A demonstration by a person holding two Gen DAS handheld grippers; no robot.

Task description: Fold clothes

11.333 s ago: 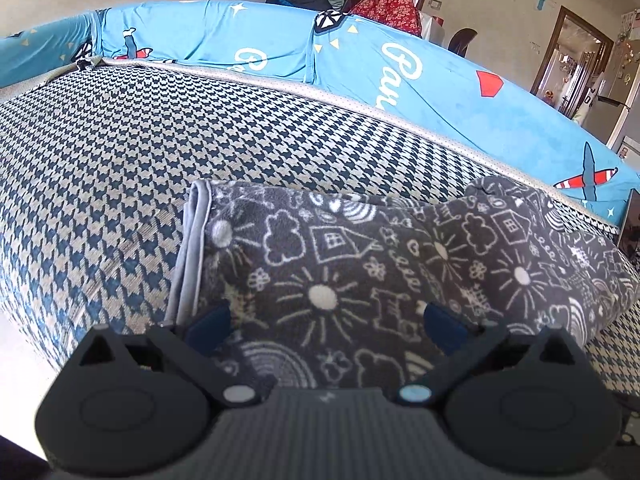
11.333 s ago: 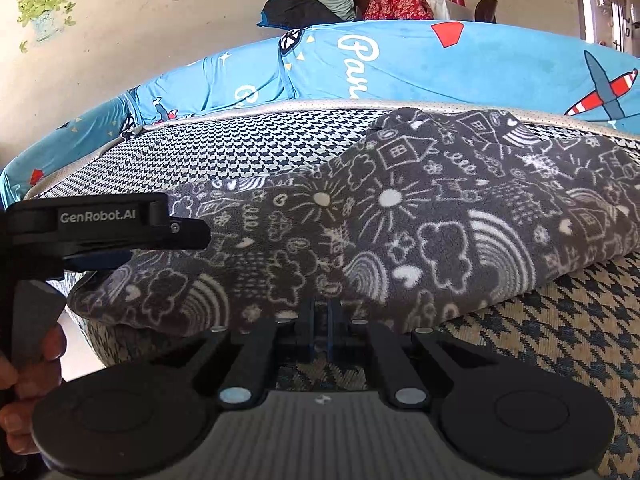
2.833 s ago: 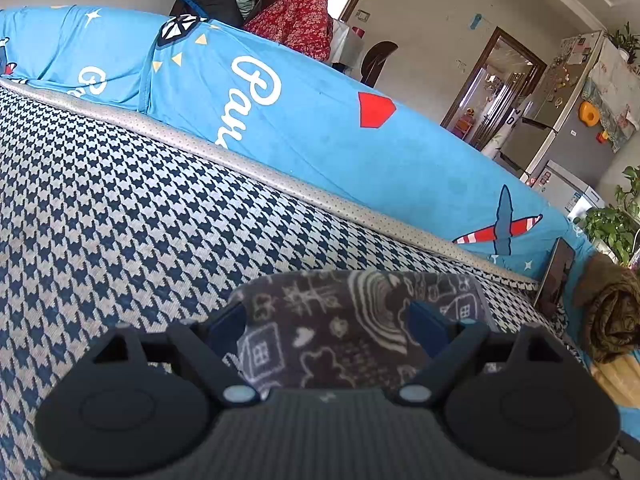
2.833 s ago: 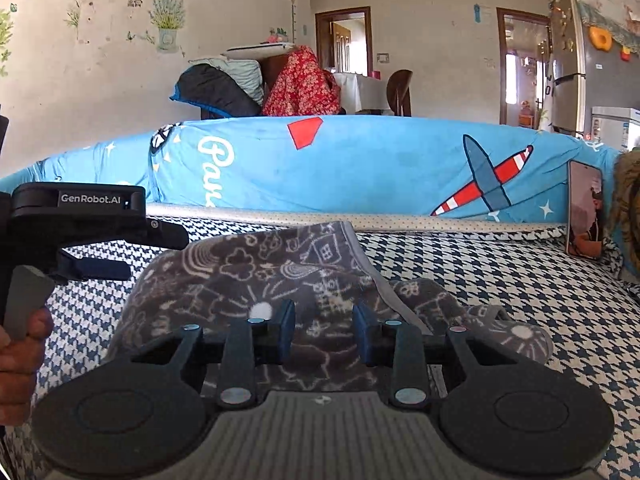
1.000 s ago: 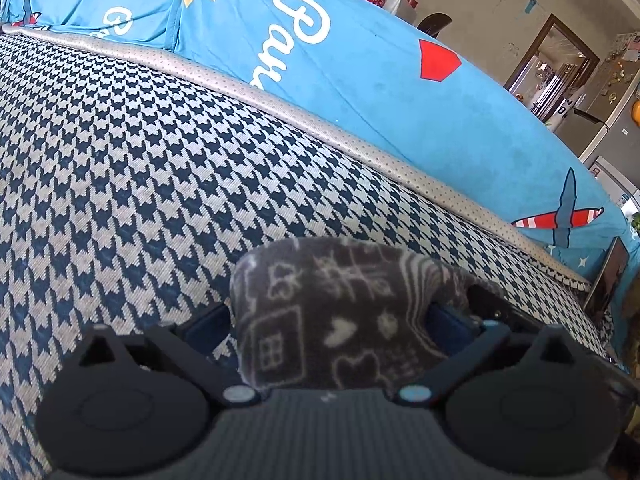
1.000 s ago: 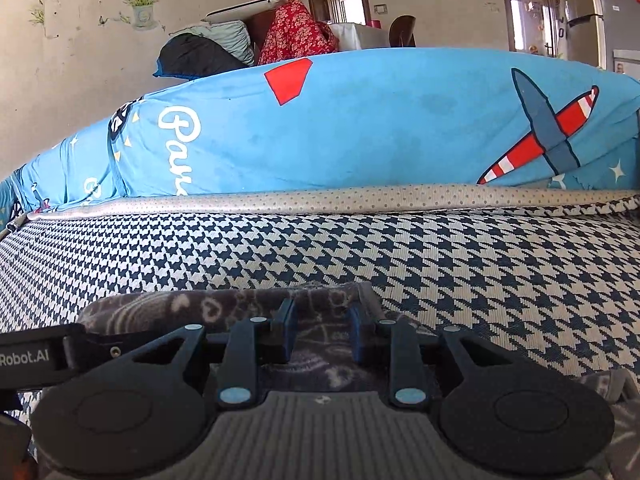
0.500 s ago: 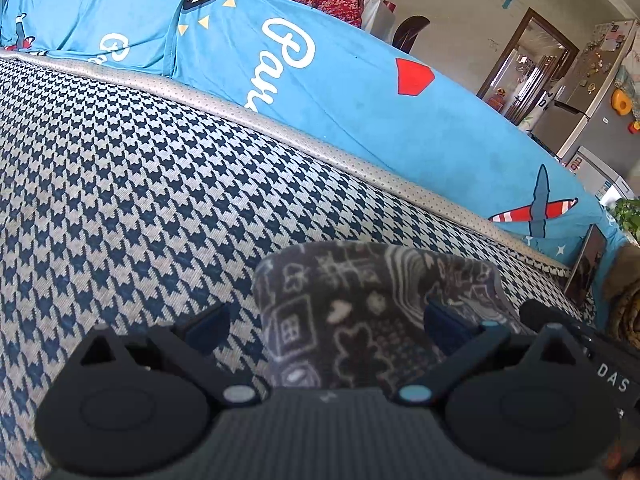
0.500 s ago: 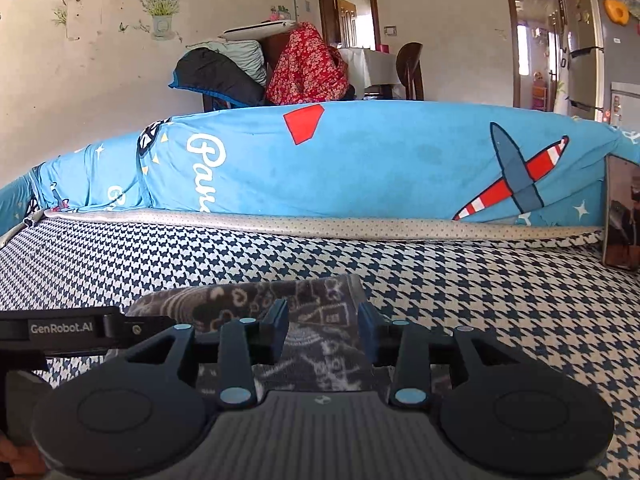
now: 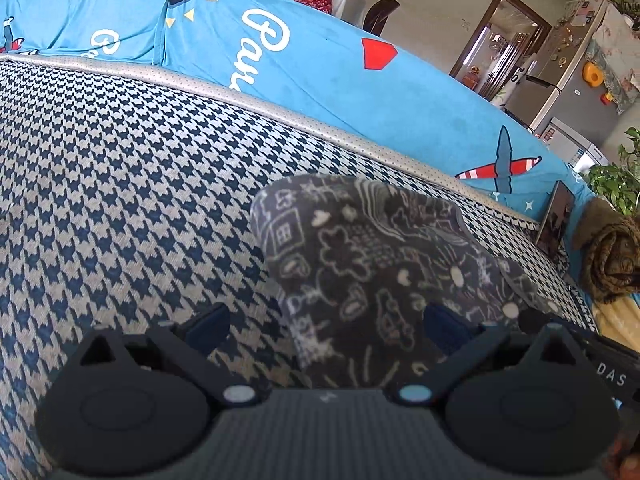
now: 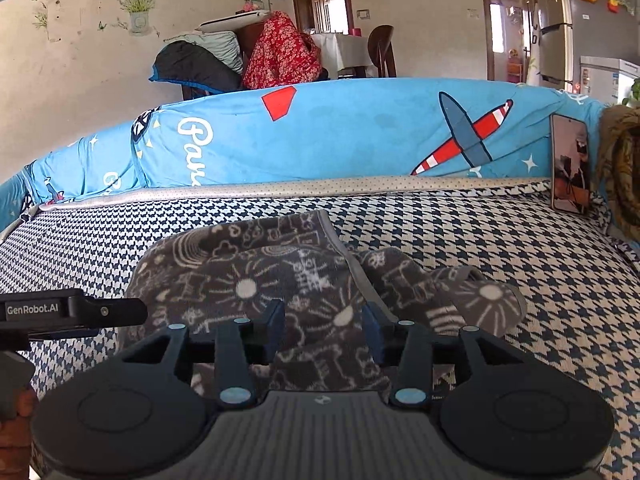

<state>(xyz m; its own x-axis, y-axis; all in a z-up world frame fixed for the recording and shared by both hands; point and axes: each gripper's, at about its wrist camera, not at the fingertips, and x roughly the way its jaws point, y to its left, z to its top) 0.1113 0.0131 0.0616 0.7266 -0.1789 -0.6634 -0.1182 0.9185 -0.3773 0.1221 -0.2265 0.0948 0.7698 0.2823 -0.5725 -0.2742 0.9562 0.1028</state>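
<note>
A dark grey fleece garment [image 10: 280, 280] with white doodle print lies folded in a heap on the houndstooth sofa seat [image 10: 500, 232]. A grey hem band runs across its top, and a loose part trails to the right. My right gripper [image 10: 323, 326] hovers over the near edge; its jaws are opening and the cloth lies under them, not pinched. In the left wrist view the same garment [image 9: 360, 248] sits ahead and to the right. My left gripper [image 9: 326, 322] stands wide open above the seat, holding nothing. Its body [image 10: 72, 312] shows at the left edge of the right wrist view.
A blue sofa back cover [image 10: 360, 136] with plane prints runs behind the seat. A phone [image 10: 570, 164] leans against it at the right, beside a brown bundled cloth [image 10: 622, 168]. Clothes [image 10: 240, 60] are piled behind the sofa. Bare seat [image 9: 100, 180] spreads left of the garment.
Both grippers have drawn back and risen from the garment, which stays on the seat. The right jaws have spread wider and no longer pinch the cloth.
</note>
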